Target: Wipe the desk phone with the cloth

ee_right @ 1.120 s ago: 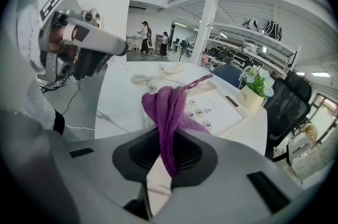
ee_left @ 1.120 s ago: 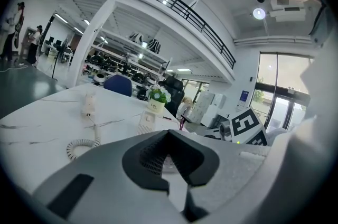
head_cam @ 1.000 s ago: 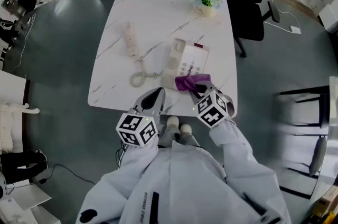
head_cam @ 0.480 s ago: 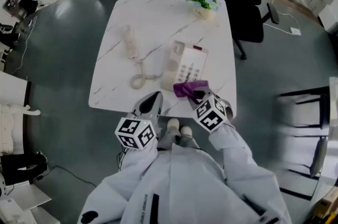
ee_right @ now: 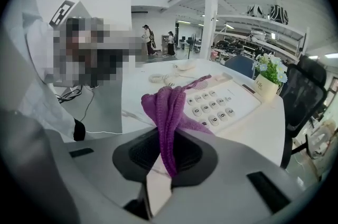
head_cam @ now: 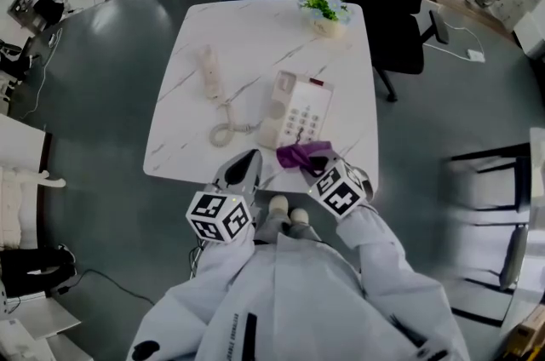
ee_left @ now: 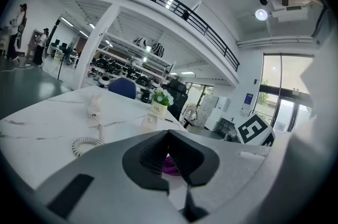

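Jaws of the right gripper (ee_right: 169, 157) are clamped on the purple cloth (ee_right: 166, 106), which stands bunched above the pads. Jaws of the left gripper (ee_left: 171, 157) are pressed together with nothing between them. The purple visible past them is the cloth, farther off.

The desk phone (head_cam: 296, 112) lies on the white table (head_cam: 179, 95), right of centre. Its handset (head_cam: 209, 68) is off the cradle, well to the left, joined by the coiled cord (head_cam: 226, 129).

Change over the last second: in the head view, the cloth (head_cam: 302, 153) sits lower than before. It was draped on the near part of the keypad (ee_right: 219, 106); it is now at the phone's near edge, with the right gripper (head_cam: 319, 166) drawn back toward the person. The left gripper (head_cam: 243, 168) holds the same position at the near table edge.

Judgement: this reads as the end of one wiping pass drawn toward the operator. The upper body of the phone and the handset probably need further passes.
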`<act>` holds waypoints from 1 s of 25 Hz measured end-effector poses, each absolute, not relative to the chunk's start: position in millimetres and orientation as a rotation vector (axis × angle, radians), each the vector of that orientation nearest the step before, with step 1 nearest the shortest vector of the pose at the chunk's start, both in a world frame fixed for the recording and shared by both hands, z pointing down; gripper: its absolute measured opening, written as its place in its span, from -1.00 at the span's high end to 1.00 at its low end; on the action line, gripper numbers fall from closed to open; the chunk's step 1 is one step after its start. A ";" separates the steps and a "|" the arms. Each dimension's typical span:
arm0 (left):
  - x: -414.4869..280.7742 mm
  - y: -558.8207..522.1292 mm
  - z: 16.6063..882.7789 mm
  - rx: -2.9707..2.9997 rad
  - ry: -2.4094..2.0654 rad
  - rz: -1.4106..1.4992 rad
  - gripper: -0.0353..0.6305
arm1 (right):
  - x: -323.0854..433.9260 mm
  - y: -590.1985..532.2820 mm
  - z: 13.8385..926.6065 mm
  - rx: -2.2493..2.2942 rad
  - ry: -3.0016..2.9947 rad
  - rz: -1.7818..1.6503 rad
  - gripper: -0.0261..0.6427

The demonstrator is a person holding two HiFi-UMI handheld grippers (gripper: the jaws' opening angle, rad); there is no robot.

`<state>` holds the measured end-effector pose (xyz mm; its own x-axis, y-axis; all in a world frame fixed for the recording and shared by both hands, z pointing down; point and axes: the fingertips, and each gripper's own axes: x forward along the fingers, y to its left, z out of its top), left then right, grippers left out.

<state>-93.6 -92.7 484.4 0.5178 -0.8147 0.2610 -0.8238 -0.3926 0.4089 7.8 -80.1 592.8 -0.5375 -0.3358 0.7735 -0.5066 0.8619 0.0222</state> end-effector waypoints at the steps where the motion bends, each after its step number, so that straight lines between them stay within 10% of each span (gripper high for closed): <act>1: -93.9 -93.1 483.2 2.272 -1.341 0.021 0.90 | 7.3 -79.2 592.2 0.603 -2.194 0.270 0.79; 25: -84.0 -106.3 448.2 2.316 -1.452 -0.016 0.90 | 58.7 -117.9 492.8 1.100 -2.626 0.357 0.79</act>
<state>-84.0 -106.3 448.2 0.4589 -0.8653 0.2018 -0.8608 -0.3766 0.3424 58.7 -117.9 492.8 -0.6747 -0.6553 0.3396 -0.7223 0.6810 -0.1207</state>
